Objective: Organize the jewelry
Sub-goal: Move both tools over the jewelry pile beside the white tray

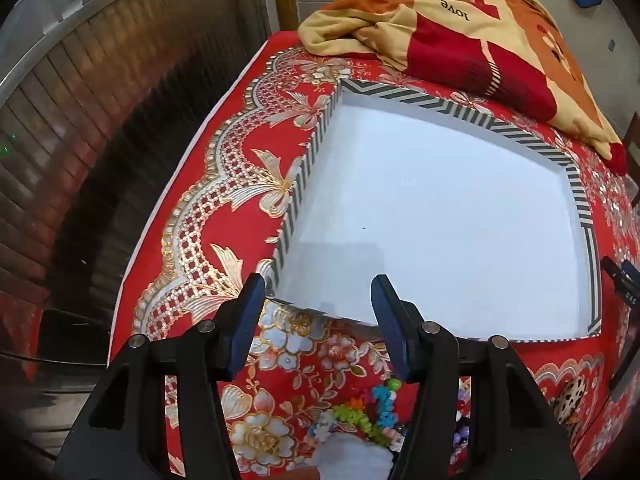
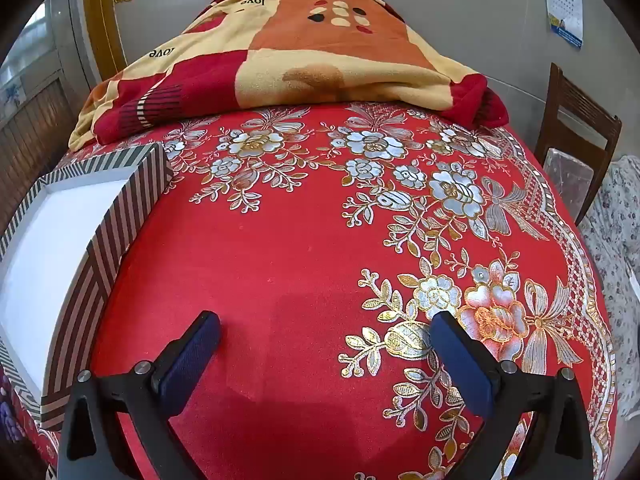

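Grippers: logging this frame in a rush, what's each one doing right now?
Left gripper: open, holding nothing, over the near edge of the striped box.
Right gripper: open wide, empty, above the red tablecloth.

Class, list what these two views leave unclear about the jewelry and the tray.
- Beaded jewelry, left wrist view: partly hidden behind the open left tongs; pieces uncountable.
- Striped tray, right wrist view: cut off by the left edge.
- Right wrist view: jewelry out of frame.
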Motion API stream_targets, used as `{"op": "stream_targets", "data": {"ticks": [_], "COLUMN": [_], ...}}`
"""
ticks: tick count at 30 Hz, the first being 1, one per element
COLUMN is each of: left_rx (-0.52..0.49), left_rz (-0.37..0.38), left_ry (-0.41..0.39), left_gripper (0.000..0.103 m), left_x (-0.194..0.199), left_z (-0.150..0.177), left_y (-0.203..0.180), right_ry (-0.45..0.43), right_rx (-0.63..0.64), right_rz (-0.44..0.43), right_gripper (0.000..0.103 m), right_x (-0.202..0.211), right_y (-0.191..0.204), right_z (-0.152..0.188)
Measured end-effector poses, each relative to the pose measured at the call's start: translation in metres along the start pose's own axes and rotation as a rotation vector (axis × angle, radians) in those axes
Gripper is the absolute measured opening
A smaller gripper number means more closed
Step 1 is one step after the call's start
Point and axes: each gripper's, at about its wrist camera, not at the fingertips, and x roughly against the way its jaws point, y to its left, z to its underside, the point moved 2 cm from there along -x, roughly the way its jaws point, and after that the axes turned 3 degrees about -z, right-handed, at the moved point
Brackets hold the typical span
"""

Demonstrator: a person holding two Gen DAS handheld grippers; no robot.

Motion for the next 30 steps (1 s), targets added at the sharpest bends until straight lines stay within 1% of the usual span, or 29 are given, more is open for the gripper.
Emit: {"op": "stream_targets", "data": {"ticks": [2,3,6,8,10,12,14,16,17,18,20,22,26,28,30], "left_rx": [-0.024,-0.017,-0.035,-0.028,0.032,0.069,0.108,0.131,0.137,0.138,0.139,0.139,0.133,0.124,0.114], "left_rz": [0.006,0.015,0.027,0.034,0.023,0.019,0.018,0.02,0.018,0.015,0.015,0.022,0.036,0.052,0.072], "left_ry": [0.005,-0.036,-0.044,-0.056,-0.059,-0.052,-0.036,-0.026,-0.024,-0.024,-0.026,-0.031,-0.051,-0.058,-0.057], "left_gripper": [0.055,0.055,0.055,0.055,0.055,0.055,0.055,0.055,0.055,0.055,0.055,0.055,0.055,0.055,0.055], "left_x": [0.001,0.004,0.012,0.019,0.029,0.032,0.033,0.035,0.037,0.038,0.042,0.047,0.061,0.067,0.072], "left_z": [0.0,0.006,0.011,0.013,0.02,0.026,0.034,0.042,0.046,0.048,0.055,0.061,0.074,0.081,0.085], "left_y": [-0.003,0.001,0.004,0.011,0.009,0.02,0.029,0.035,0.037,0.037,0.037,0.035,0.025,0.018,0.012], "right_ry": [0.0,0.0,0.0,0.0,0.0,0.005,0.057,0.134,0.165,0.166,0.167,0.134,0.083,0.076,0.075], "right_rx": [0.0,0.0,0.0,0.0,0.0,-0.005,-0.022,-0.033,-0.043,-0.056,-0.082,-0.085,-0.057,-0.026,0.012], "right_rz": [0.0,0.0,0.0,0.0,0.0,0.002,0.008,0.0,-0.01,-0.02,-0.052,-0.055,-0.097,-0.124,-0.119], "right_gripper": [0.103,0.103,0.103,0.103,0.103,0.103,0.103,0.103,0.103,0.1,0.098,0.098,0.098,0.098,0.098], "right_x": [0.0,0.0,0.0,0.0,0.0,0.0,0.003,0.008,0.016,0.02,0.039,0.068,0.122,0.144,0.156], "right_y": [0.0,0.0,0.0,0.0,0.0,0.0,0.002,0.008,0.014,0.015,0.021,0.032,0.068,0.09,0.108], "right_z": [0.0,0.0,0.0,0.0,0.0,0.0,0.002,0.007,0.014,0.018,0.032,0.041,0.053,0.064,0.072]}}
